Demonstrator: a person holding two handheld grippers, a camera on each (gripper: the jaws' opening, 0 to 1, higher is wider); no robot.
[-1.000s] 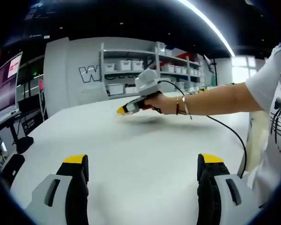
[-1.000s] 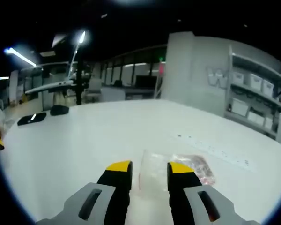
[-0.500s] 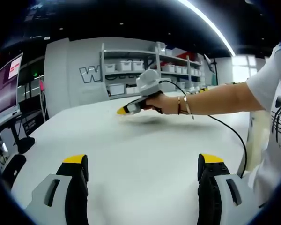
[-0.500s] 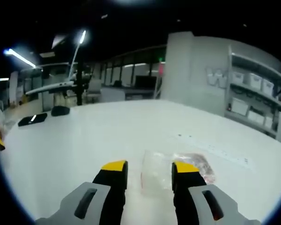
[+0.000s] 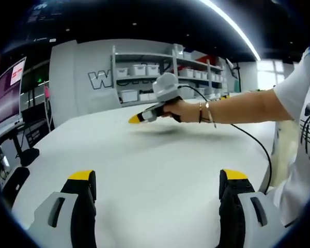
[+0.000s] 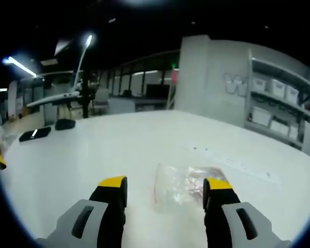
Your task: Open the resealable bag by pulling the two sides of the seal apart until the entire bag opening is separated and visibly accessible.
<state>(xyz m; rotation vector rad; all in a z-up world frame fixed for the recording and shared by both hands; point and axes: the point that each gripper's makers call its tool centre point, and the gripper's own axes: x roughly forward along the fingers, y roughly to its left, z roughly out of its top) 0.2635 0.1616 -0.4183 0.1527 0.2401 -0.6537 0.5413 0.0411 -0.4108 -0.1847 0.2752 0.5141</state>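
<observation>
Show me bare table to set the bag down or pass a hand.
Most of the white table is bare: the stretch left of the resealable bag out to the dark items at the far edge. Also free between the left tongs. Crowded only at the bag, between the right tongs.

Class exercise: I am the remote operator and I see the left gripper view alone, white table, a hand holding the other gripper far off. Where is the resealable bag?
Observer: In the right gripper view, the clear plastic resealable bag lies flat on the white table, just ahead of the right gripper.
Operator: Is it gripped?
Observer: No. The jaws stand open, apart from the bag.
Operator: Anything inside it?
Observer: Something pinkish shows at its far right corner; too blurred to name.
</observation>
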